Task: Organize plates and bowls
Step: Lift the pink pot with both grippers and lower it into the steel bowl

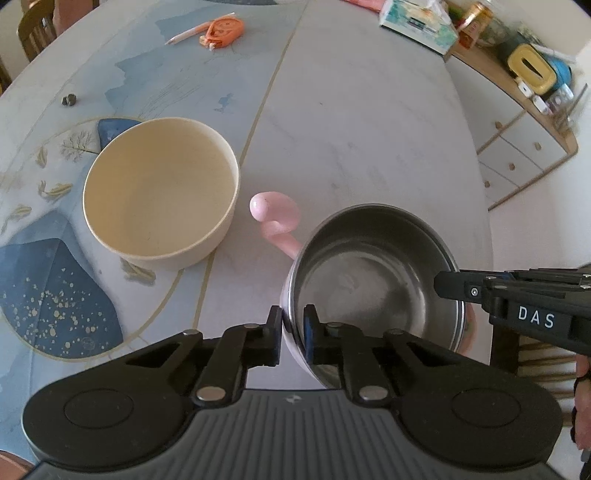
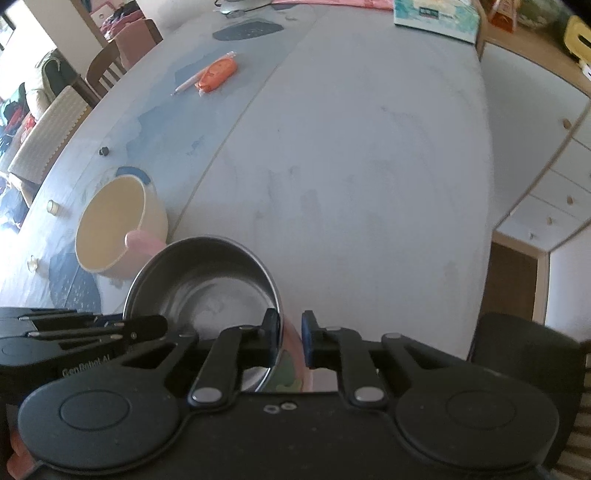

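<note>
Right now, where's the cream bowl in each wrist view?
Left wrist: cream bowl sits left of centre, upright on the table, beyond the left tool.
Right wrist: cream bowl sits at the left edge, behind the steel bowl.
Shared landmark: the orange tape dispenser, far side of the table.

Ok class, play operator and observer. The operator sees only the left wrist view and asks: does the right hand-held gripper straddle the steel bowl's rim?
Observer: Yes. The right hand-held gripper has one finger inside the steel bowl and one outside its rim.
Operator: What does its outer wall look like there?
Observer: Pink, with a coloured pattern lower down.
Operator: Anything left of the cream bowl?
Observer: A small glass stands on the table there.
</note>
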### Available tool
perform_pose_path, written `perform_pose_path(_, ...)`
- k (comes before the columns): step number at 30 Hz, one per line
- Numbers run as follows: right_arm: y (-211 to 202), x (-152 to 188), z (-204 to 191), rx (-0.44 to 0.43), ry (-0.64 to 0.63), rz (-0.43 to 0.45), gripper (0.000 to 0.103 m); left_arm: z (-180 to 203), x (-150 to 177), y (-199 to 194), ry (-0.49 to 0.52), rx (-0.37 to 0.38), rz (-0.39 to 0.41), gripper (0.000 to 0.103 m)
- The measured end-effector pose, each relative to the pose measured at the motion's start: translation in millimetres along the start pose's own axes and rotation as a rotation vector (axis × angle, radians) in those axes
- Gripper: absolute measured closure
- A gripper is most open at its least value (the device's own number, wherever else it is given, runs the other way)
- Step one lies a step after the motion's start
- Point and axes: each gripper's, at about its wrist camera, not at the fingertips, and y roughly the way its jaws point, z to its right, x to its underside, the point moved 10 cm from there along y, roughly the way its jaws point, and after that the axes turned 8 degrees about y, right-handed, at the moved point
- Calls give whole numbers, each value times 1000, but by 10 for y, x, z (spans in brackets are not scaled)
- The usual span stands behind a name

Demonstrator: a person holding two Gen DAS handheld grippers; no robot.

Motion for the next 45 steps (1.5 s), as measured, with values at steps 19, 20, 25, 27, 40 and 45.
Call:
perform_pose_path(19,-708,731,-91,62,150,75,89,261,555,-663,120,62,9,94)
perform_pose_path(20,-745,771,-97,64,160,79,89,268,589,-709,126,71,11,94)
perform_pose_path(25,-944,1012,-222,78,209,115,89,292,754,-960,172,94,21,94)
perform_pose_path(27,-1018,1104,-288,80,219,127,89,286,835,-1054,193,98,21,94)
perform_pose_path(40,-1339,1792,-636,98,295,165,89,149,1438,-1449,293,125,8,94)
perform_pose_path(45,-1343,2054,-729,107,320,166,89,106,1712,-1480,333,132,-18,94)
